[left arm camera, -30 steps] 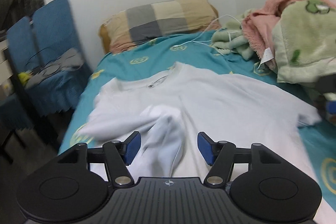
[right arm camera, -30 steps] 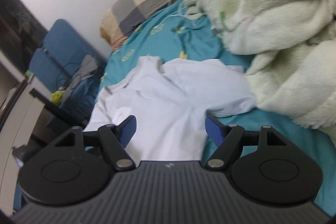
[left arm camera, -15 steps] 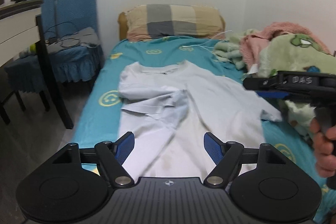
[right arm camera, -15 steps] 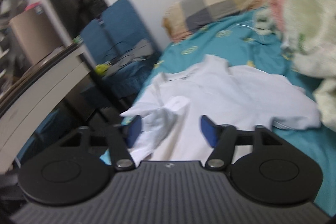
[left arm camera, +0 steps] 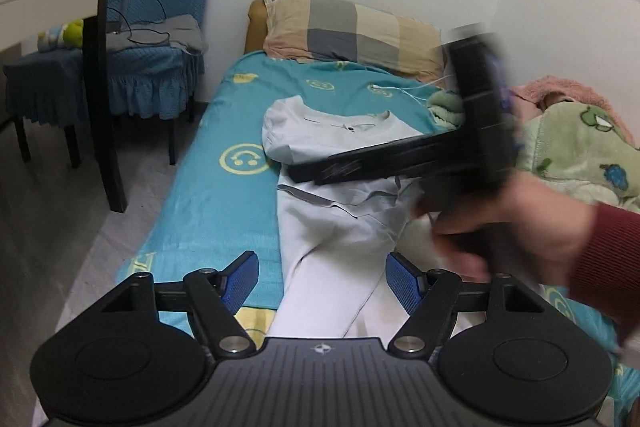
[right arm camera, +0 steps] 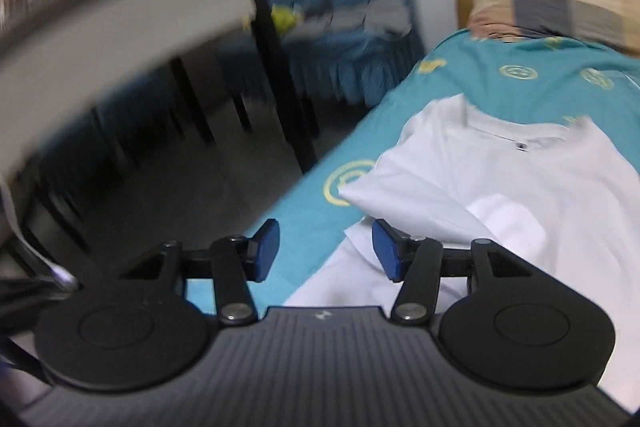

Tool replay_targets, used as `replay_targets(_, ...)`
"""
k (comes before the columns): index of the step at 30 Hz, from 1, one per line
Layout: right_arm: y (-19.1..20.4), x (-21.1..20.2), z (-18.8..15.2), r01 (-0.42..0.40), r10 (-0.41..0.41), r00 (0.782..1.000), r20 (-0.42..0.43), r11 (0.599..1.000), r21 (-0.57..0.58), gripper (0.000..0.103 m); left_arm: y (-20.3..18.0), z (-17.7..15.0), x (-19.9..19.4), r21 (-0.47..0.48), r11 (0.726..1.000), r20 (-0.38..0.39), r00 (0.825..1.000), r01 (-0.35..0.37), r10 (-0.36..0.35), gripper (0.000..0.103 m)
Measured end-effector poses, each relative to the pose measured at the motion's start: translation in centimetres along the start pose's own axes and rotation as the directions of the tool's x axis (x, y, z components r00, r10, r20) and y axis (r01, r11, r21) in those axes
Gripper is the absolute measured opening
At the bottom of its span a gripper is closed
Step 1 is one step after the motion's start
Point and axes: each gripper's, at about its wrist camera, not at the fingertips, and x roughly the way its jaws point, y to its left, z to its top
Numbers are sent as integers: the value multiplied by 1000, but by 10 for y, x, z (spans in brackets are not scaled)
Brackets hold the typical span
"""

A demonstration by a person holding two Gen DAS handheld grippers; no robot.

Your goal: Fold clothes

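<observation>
A white T-shirt [left arm camera: 320, 227] lies on the teal bed sheet [left arm camera: 224, 195], its left sleeve folded in over the body. It also shows in the right wrist view [right arm camera: 520, 195]. My left gripper [left arm camera: 322, 281] is open and empty above the shirt's lower part. My right gripper [right arm camera: 324, 249] is open and empty over the shirt's left edge at the bed's side. In the left wrist view the right gripper's black body [left arm camera: 460, 131] and the hand holding it cross over the shirt's right half and hide it.
A checked pillow [left arm camera: 352, 31] lies at the bed head. Fleece blankets [left arm camera: 576, 147] are piled on the right. A blue chair [left arm camera: 140, 59] with a cable and grey cloth, and a dark table leg [left arm camera: 100, 87], stand left of the bed.
Both grippers have pulled back from the shirt. The right gripper has swung left across the shirt toward its left edge. The left sleeve now lies folded over the body.
</observation>
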Motion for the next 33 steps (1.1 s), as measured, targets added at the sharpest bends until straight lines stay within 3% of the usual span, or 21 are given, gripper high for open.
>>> replay_targets(3,3,42,-3,101,-109,990,-85,990,-100,54,4,-1,8,-21,1000,-2,1000,17,-17,73)
replay_targets(6,-5,59,-7,158,-173,978,-114,979,-129,50,8,-1,12,-54,998,-9,1000,20,-21,73)
replay_targets(7,-7,58,-7,162,-177,979,-104,977,-142,22,8,-1,14,-59,998,-11,1000,19,-19,73)
replay_targets(8,-10,56,-4,176,-189,978,-92,976,-131,6,8,-1,13,-61,998,-12,1000,15,-16,73)
replay_targets(11,-33,30,14,190,-190,982,17,982,5,6,6,-2,11,-70,998,-11,1000,10,-11,73)
replay_targets(15,-78,-2,36,207,-240,958,154,957,204,6,-4,-2,10,-57,998,0,1000,17,-17,73)
replay_targets(20,-165,-16,34,277,-392,904,168,839,468,6,-12,-5,21,-59,998,-22,999,22,-23,73)
replay_targets(22,-191,-6,21,301,-416,902,118,799,520,6,-13,-7,30,-48,999,-44,999,12,-14,72)
replay_targets(25,-208,5,-8,312,-413,908,67,776,548,6,-18,-11,43,-27,1000,-81,997,-3,1,72)
replay_targets(30,-217,-13,-41,261,-381,922,71,745,614,10,-22,-16,56,3,1000,-111,994,-13,14,72)
replay_targets(33,-200,-33,-42,255,-378,921,91,764,593,18,-22,-17,57,13,1000,-115,993,-21,22,72)
